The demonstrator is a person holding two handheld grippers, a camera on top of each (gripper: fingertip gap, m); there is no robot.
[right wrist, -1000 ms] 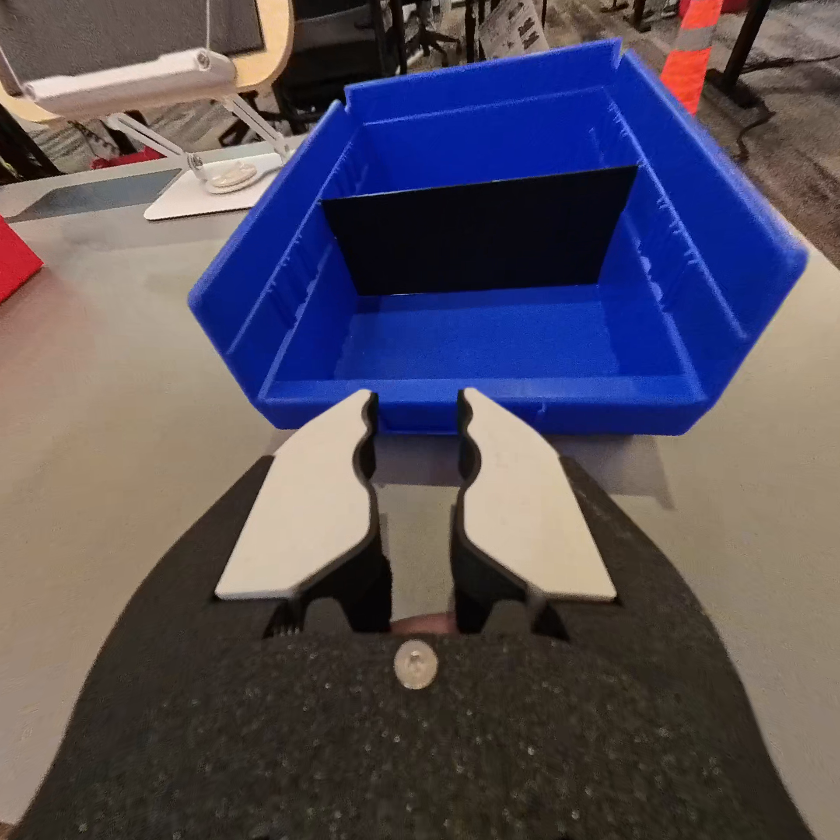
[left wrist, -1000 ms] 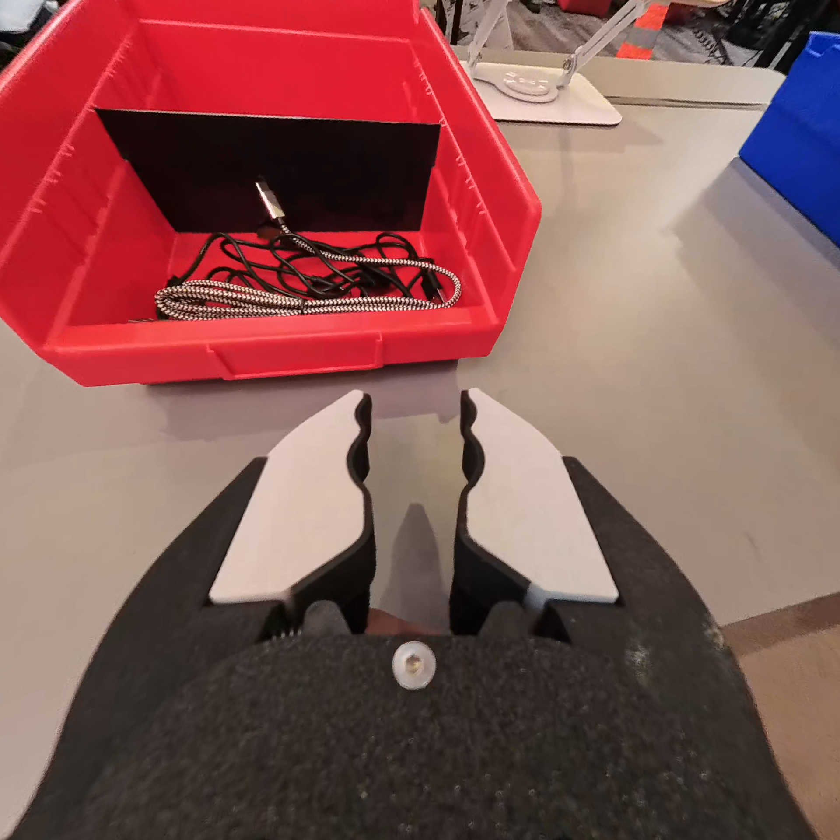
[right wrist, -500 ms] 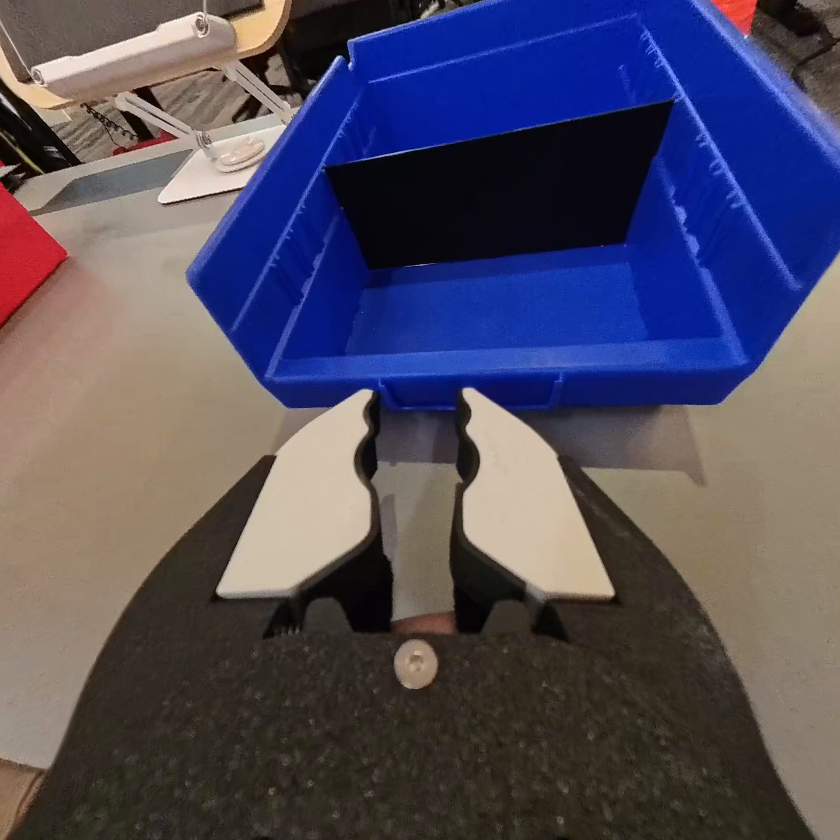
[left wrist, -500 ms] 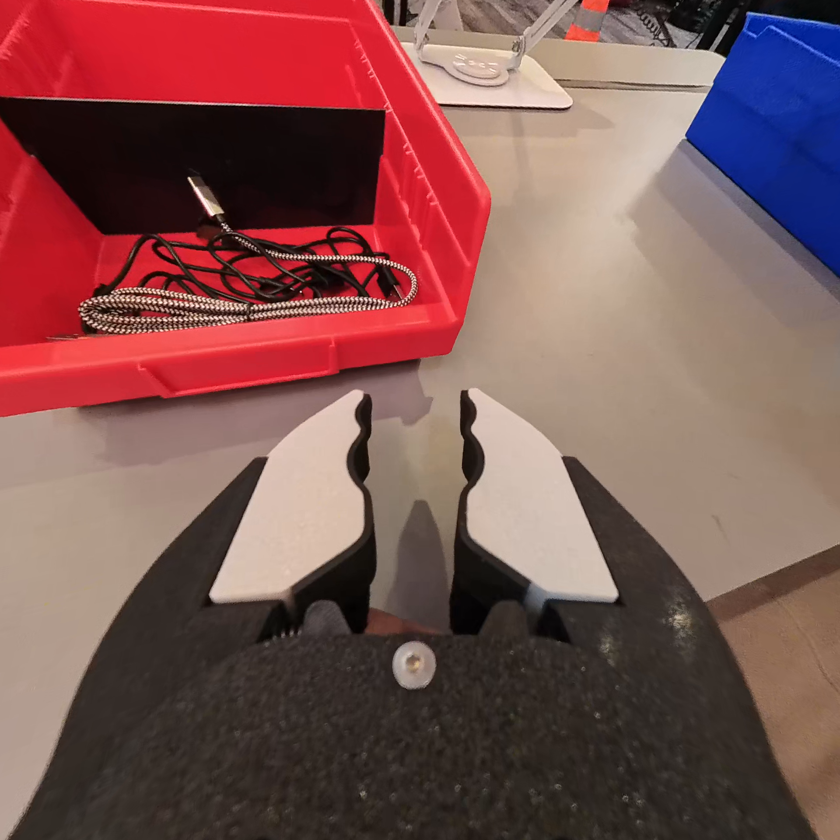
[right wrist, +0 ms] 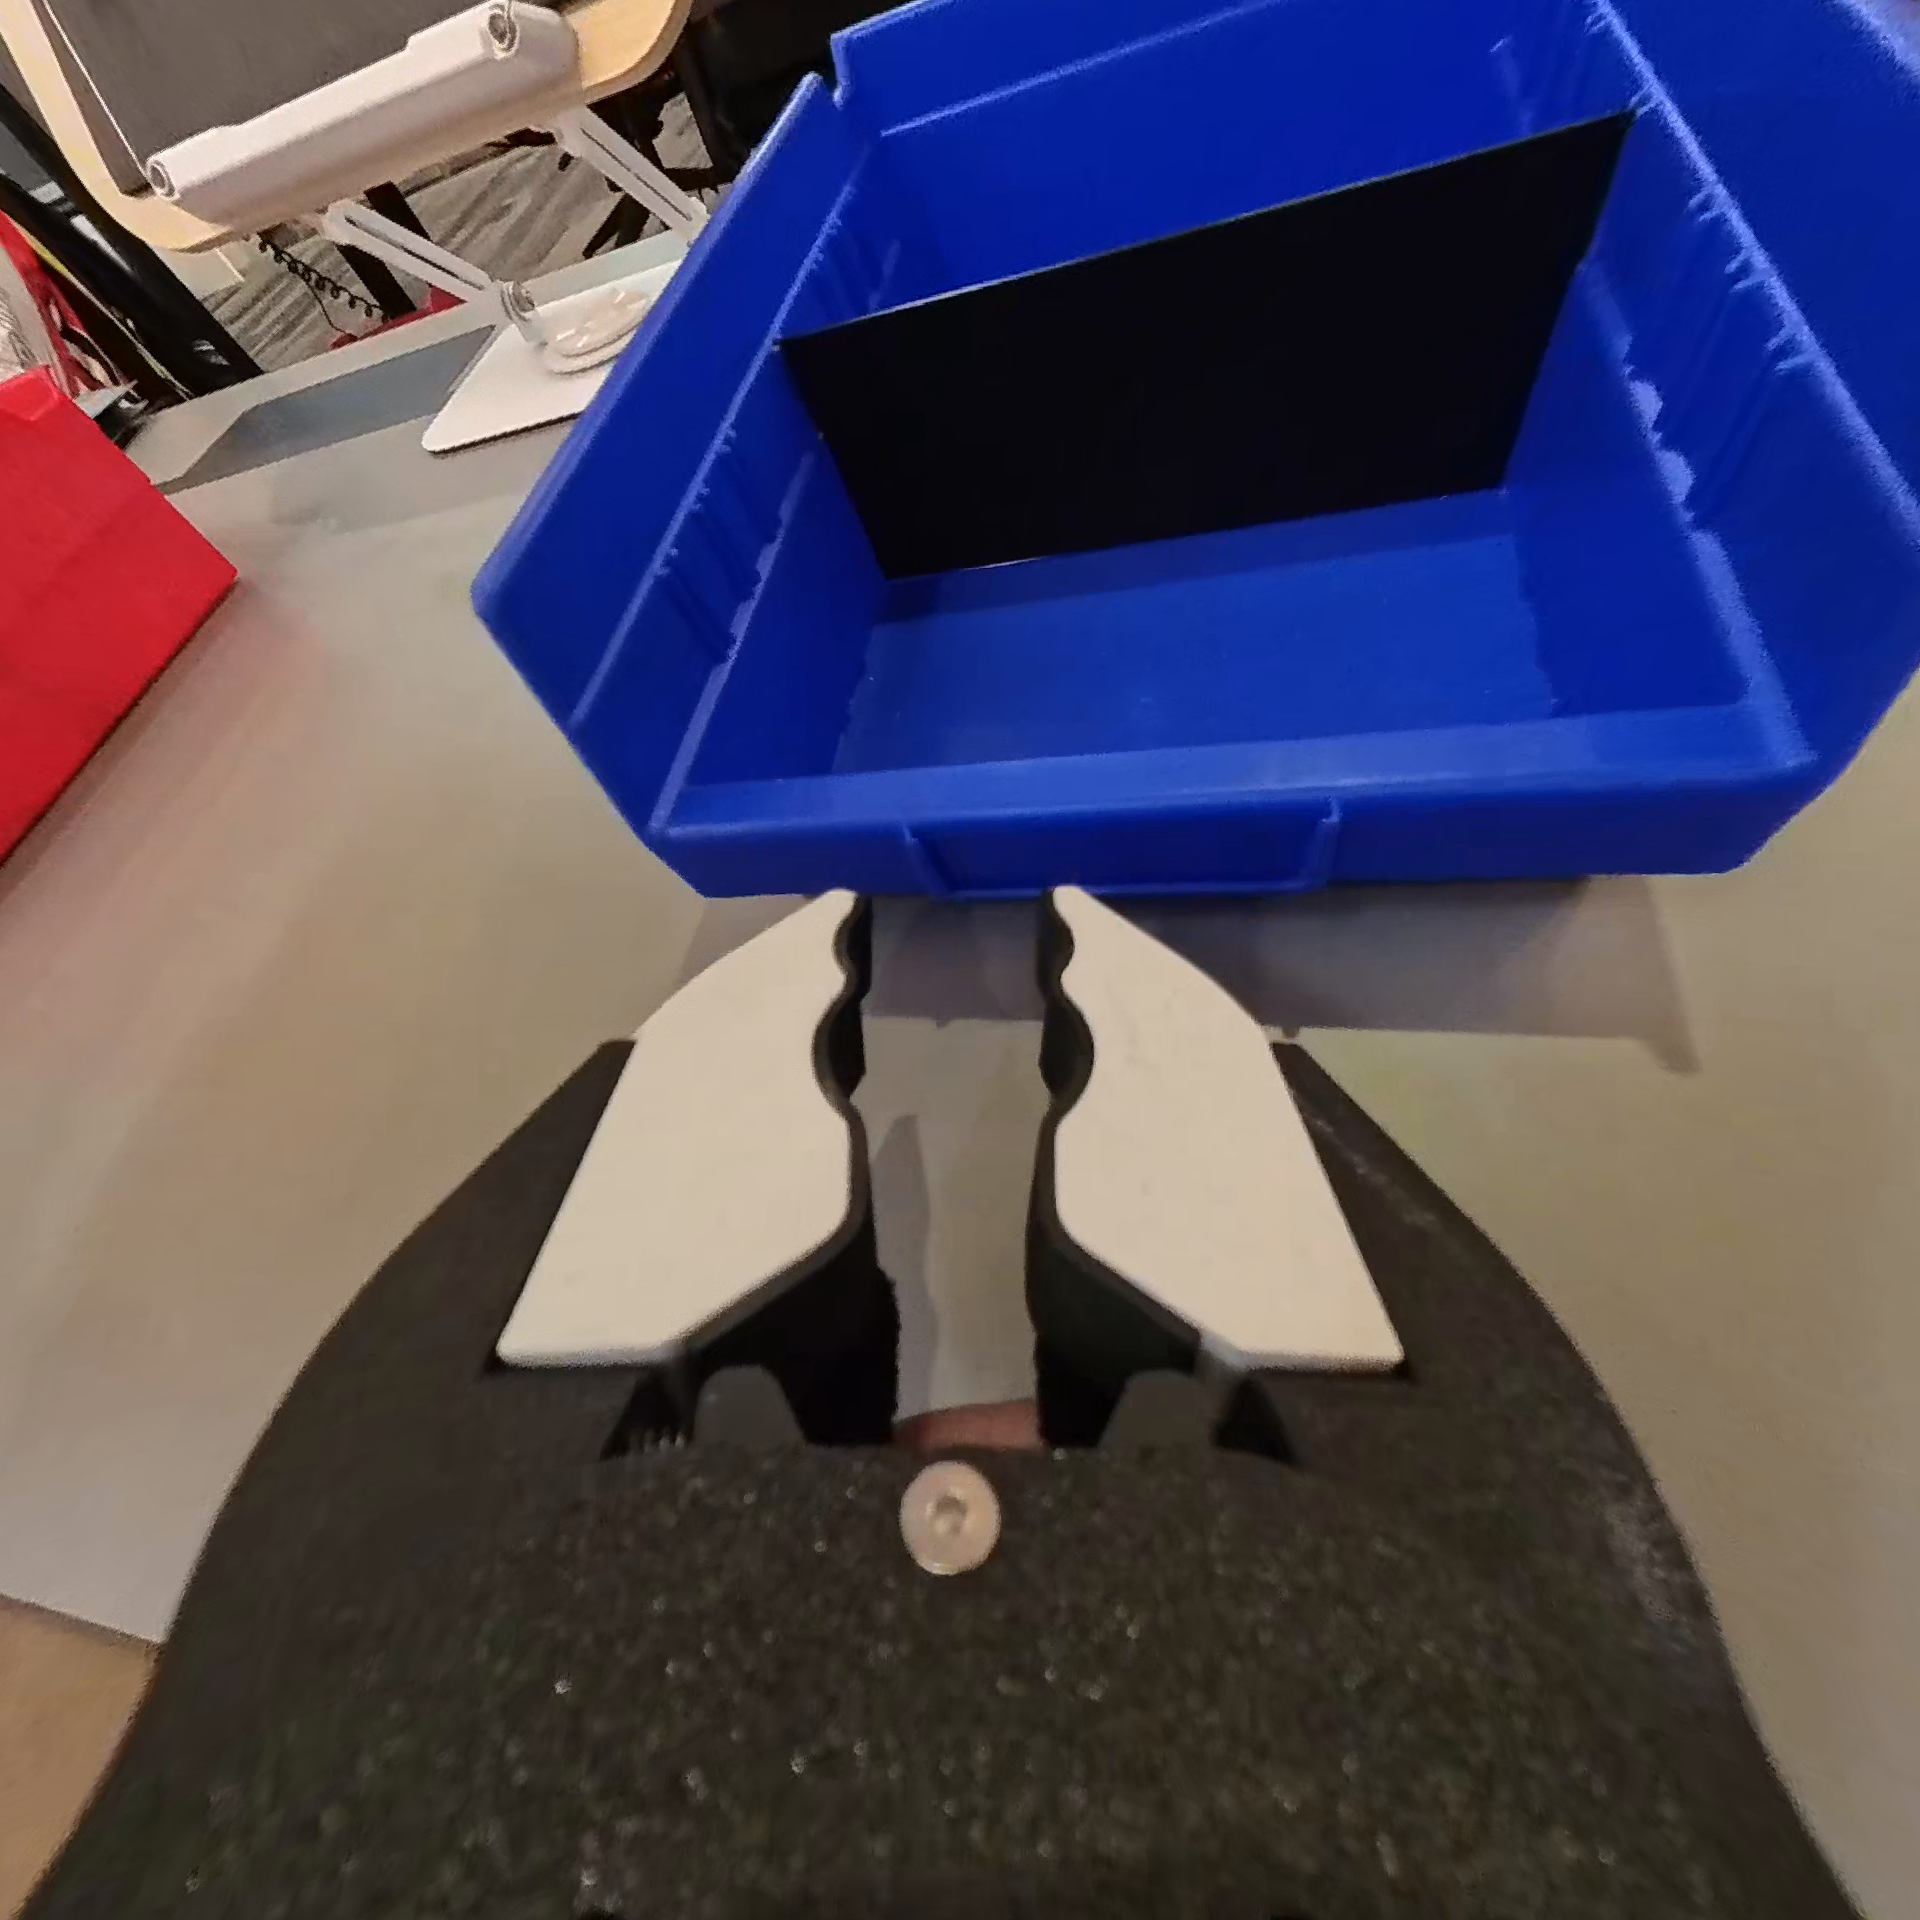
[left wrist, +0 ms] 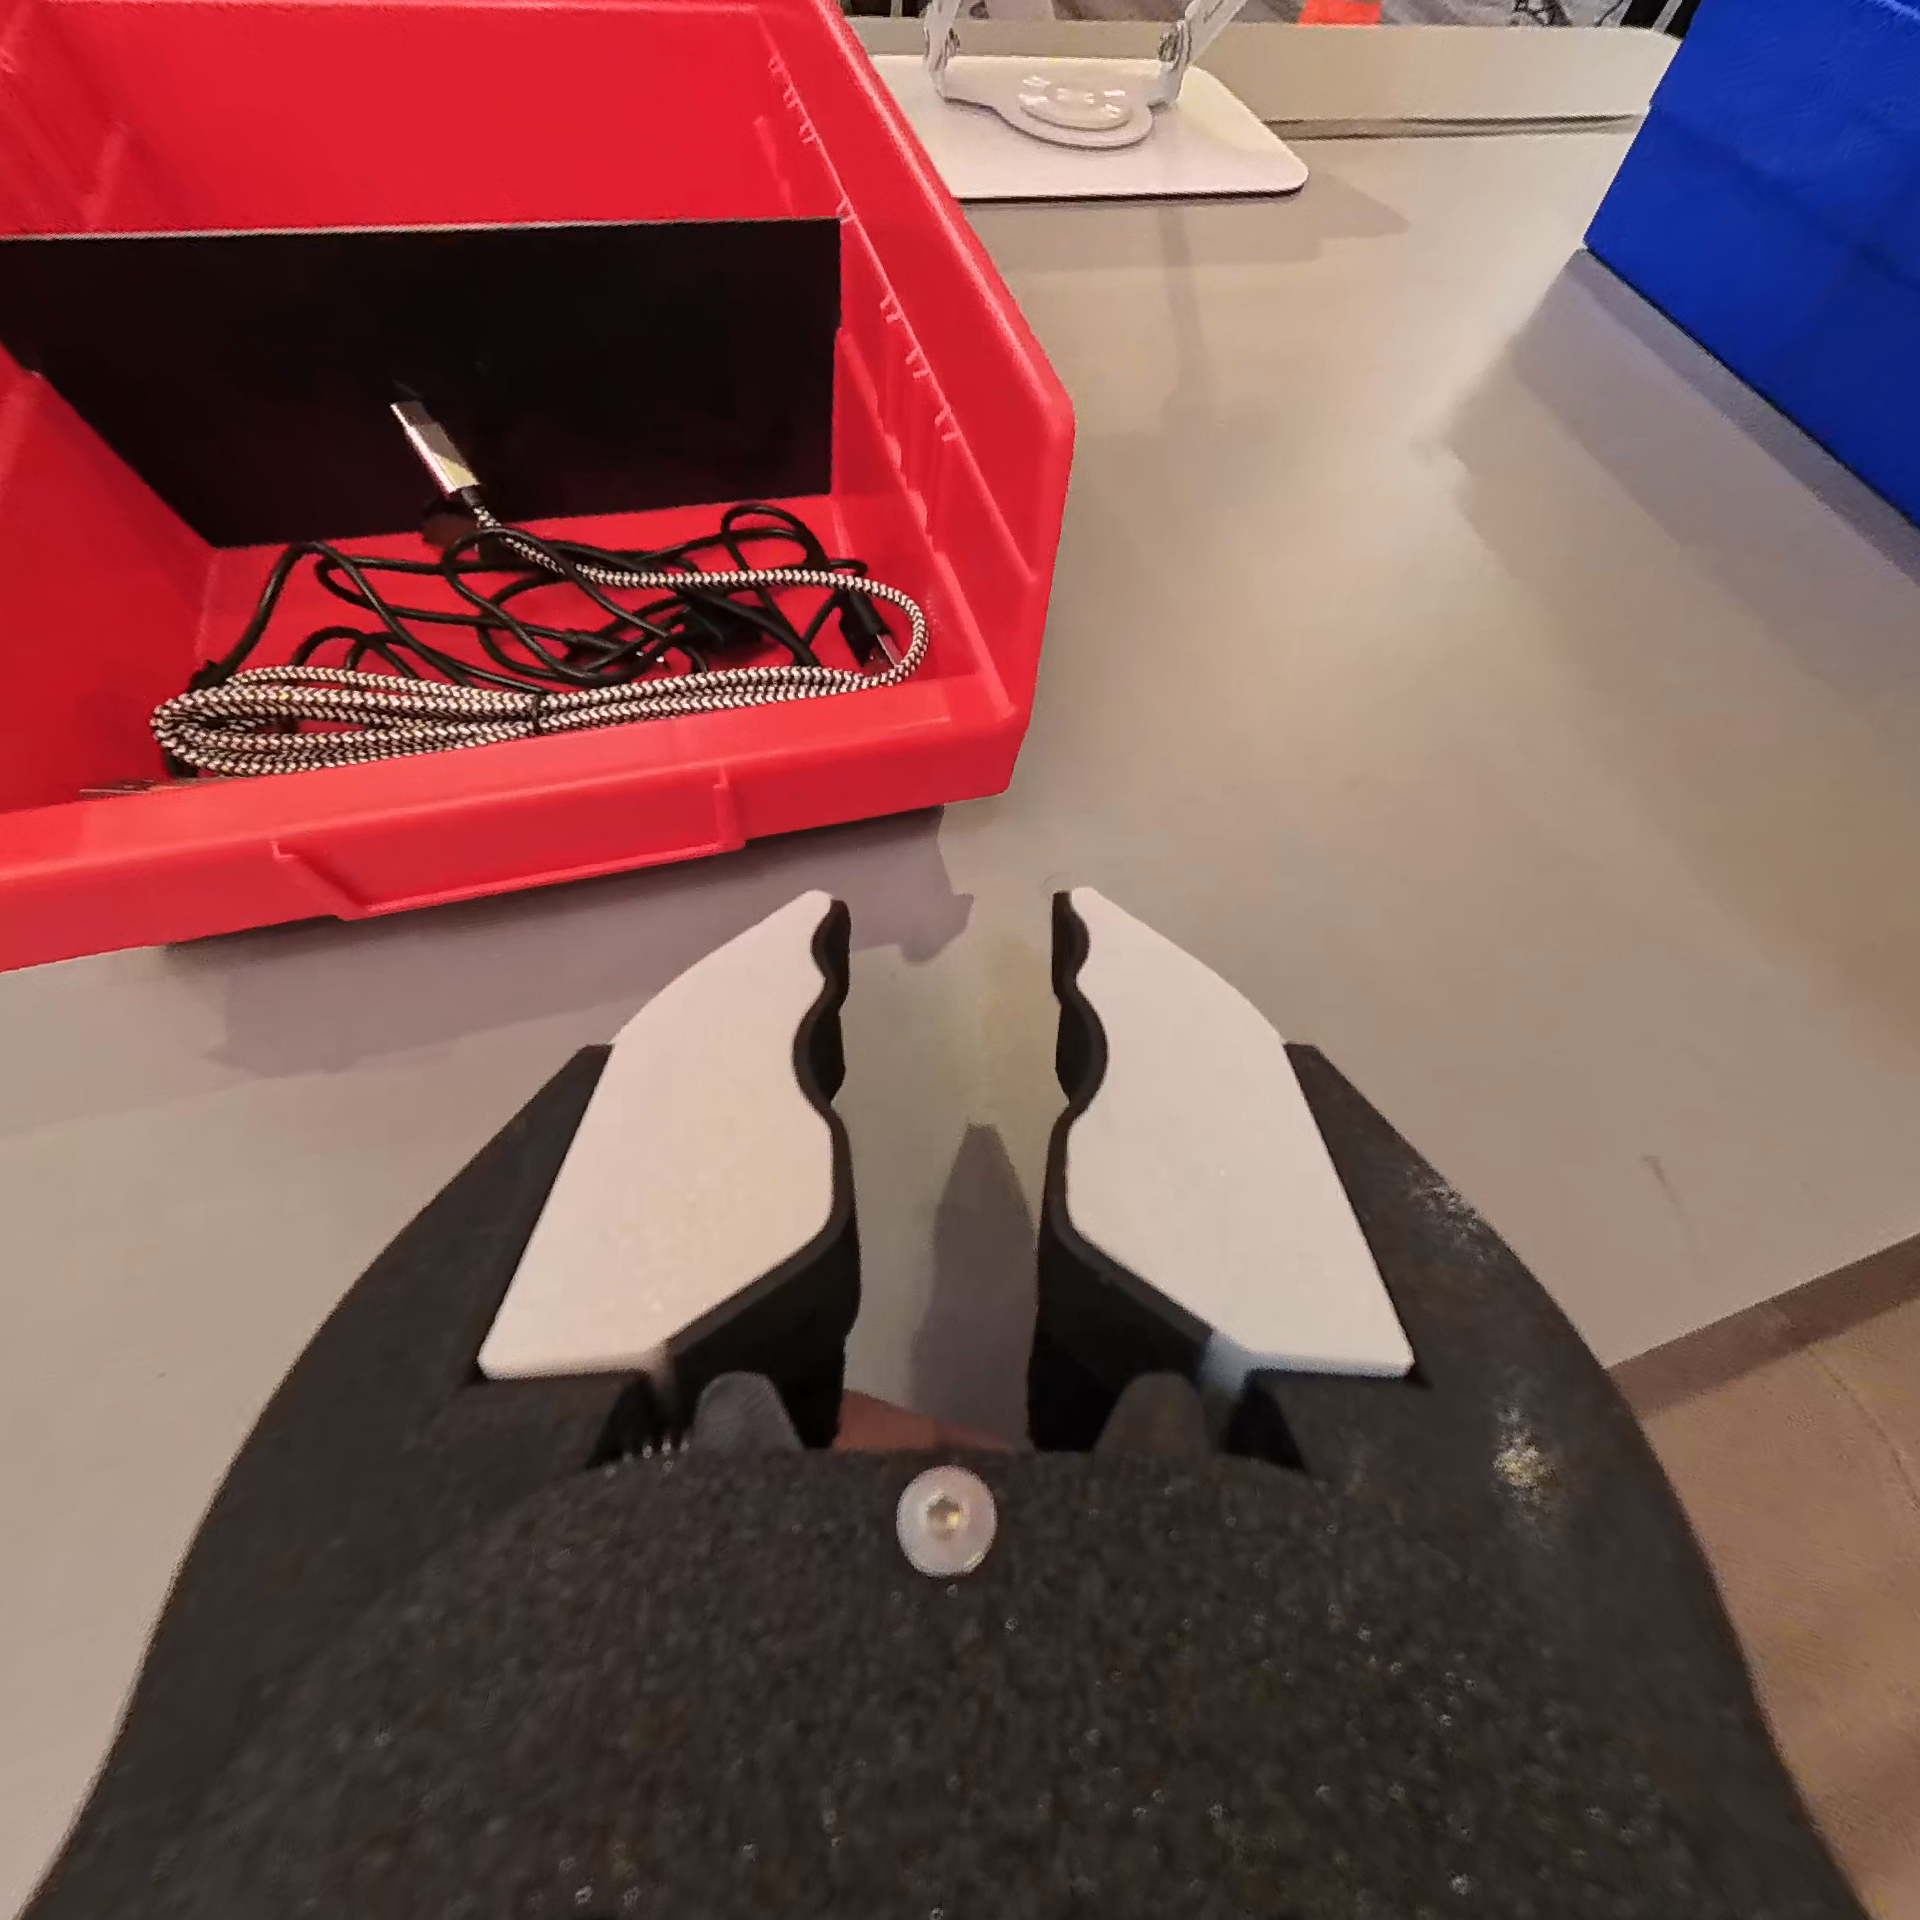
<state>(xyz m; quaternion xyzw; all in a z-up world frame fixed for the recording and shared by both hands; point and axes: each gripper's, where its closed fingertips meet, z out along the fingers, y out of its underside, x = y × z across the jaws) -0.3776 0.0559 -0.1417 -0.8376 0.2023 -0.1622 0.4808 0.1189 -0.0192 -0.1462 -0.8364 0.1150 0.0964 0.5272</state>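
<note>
A red bin (left wrist: 520, 821) sits on the grey table, ahead and to the left of my left gripper (left wrist: 948, 909). Its front compartment holds a tangle of cables (left wrist: 540, 644), thin black ones and a braided black-and-white one with a metal plug (left wrist: 436, 452). A black divider (left wrist: 416, 353) crosses the bin. My left gripper is open and empty, just off the bin's front right corner. A blue bin (right wrist: 1143, 842) with a black divider (right wrist: 1195, 384) and an empty front compartment stands right in front of my right gripper (right wrist: 951, 914), which is open and empty.
A white stand base (left wrist: 1091, 125) lies at the table's far edge; it also shows in the right wrist view (right wrist: 540, 384). The blue bin's side (left wrist: 1787, 208) is at the right of the left wrist view. The red bin's corner (right wrist: 83, 582) is at the left of the right wrist view. The table's near edge (left wrist: 1766, 1320) runs lower right. About 50 cm separates my left fingertips from my right.
The left gripper has swung right, so the red bin has slid left in its view. The right gripper has come closer to the blue bin's front lip and tilted. Both stay open.
</note>
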